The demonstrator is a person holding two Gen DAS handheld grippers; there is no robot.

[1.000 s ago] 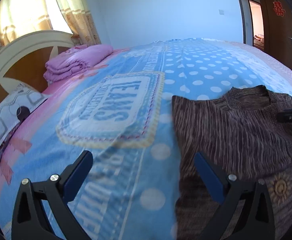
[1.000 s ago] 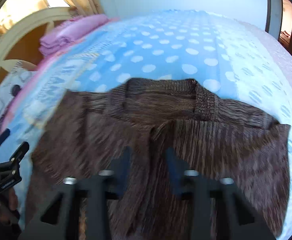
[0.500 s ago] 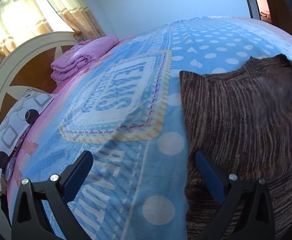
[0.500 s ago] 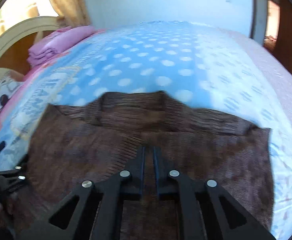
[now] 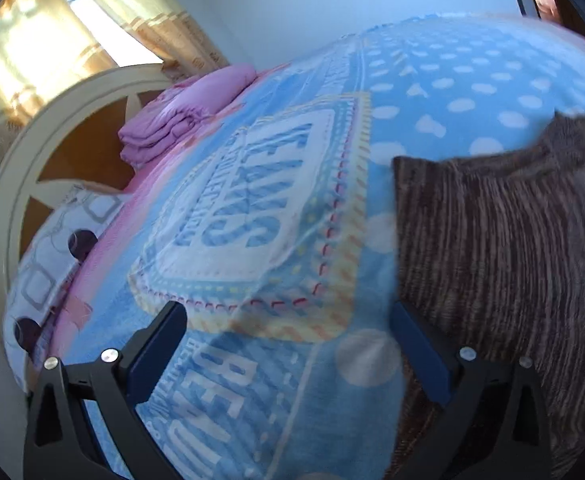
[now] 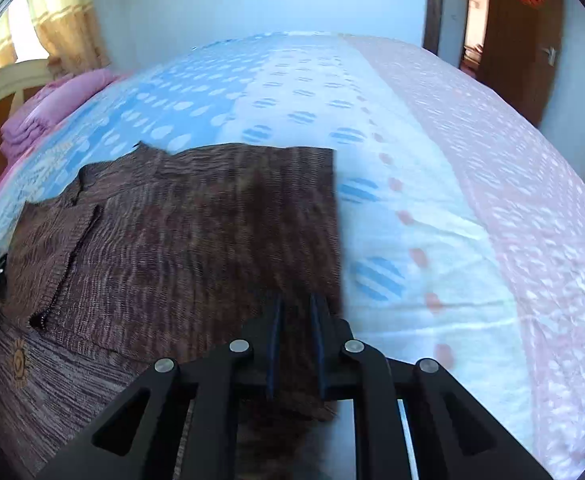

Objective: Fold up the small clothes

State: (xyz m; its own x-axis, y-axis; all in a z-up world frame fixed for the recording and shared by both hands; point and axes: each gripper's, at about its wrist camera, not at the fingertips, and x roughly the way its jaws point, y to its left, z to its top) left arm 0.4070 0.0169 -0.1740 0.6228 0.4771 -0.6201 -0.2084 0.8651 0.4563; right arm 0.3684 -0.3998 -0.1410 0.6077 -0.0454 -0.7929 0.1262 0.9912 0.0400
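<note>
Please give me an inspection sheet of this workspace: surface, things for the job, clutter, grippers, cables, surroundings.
Surface: bed cover, blue, white and pink, dotted.
Job's things: brown sweater lying on the cover, one part folded over itself.
Clutter: folded pink bedding and patterned pillow at the headboard.
Grippers: left gripper open, over the sweater's edge; right gripper nearly shut, jaws just opening slightly, sweater cloth between them.
Cables: nothing seen.
Surroundings: curtain, pale wall, wooden door.

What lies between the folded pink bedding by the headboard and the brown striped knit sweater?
Only bare blue printed bedspread; the left wrist view shows nothing between the pink bedding and the sweater.
</note>
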